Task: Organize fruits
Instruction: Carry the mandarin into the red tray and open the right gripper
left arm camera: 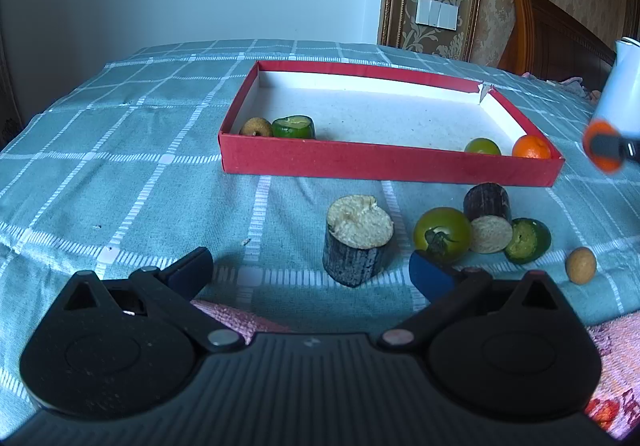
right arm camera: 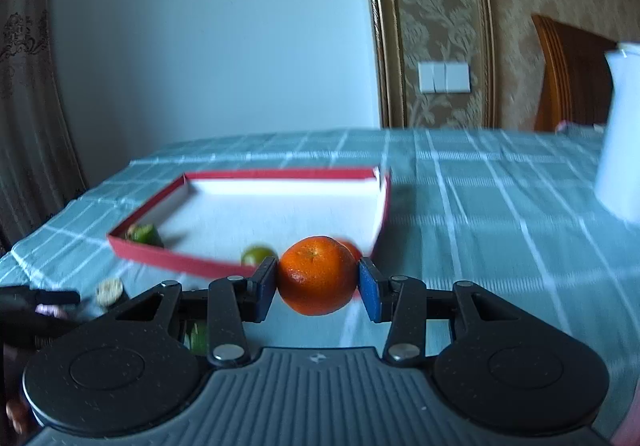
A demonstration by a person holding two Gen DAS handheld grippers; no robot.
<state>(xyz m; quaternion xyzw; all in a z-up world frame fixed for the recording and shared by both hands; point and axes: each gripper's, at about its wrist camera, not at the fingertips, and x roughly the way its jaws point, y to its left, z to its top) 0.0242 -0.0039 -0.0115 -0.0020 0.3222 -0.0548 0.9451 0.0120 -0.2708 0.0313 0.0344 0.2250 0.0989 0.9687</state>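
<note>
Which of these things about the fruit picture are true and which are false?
1. The right hand-held gripper is squeezing a round orange tangerine. True.
2. The left hand-held gripper is holding a banana. False: it is open and holds nothing.
3. The shallow red cardboard box is full to the top. False: only four pieces show in it, at its near corners; most of the white floor is bare.
4. A round green tomato lies on the teal checked cloth, outside the box. True.
5. A dark-skinned cut sugarcane stump stands upright in front of the box. True.
</note>
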